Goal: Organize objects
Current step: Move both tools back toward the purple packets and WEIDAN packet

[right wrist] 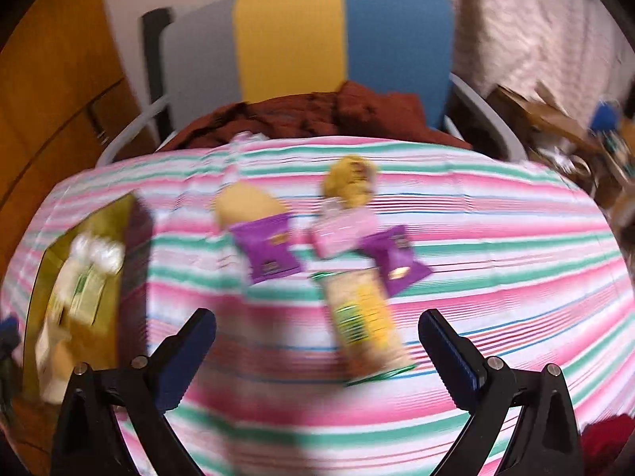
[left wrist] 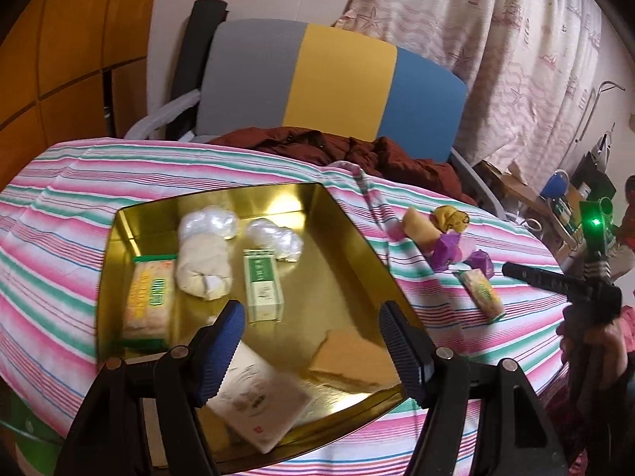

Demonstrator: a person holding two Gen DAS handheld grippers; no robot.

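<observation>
Gold-coloured metal, the square tin tray [left wrist: 349, 246] fills the centre of the left wrist view on a pink, green and white striped cloth [left wrist: 59, 206]; inside it lie a green-edged cracker pack [left wrist: 147, 301] at left, a beige wrapped bundle [left wrist: 204, 265], a green-and-white carton [left wrist: 262, 285], two clear plastic twists, a tan slab [left wrist: 353, 361] and a white packet [left wrist: 258, 392] at the lower edge; the left gripper [left wrist: 311, 349] hangs over the tray with its fingers spread wide, holding nothing. In the blurred right wrist view the right gripper [right wrist: 317, 357] is likewise spread and empty above a cracker pack on the cloth [right wrist: 363, 317]; just beyond lie two purple sachets [right wrist: 270, 252], a pink packet [right wrist: 343, 230] and two yellow items; a striped chair [right wrist: 289, 35] stands behind.
</observation>
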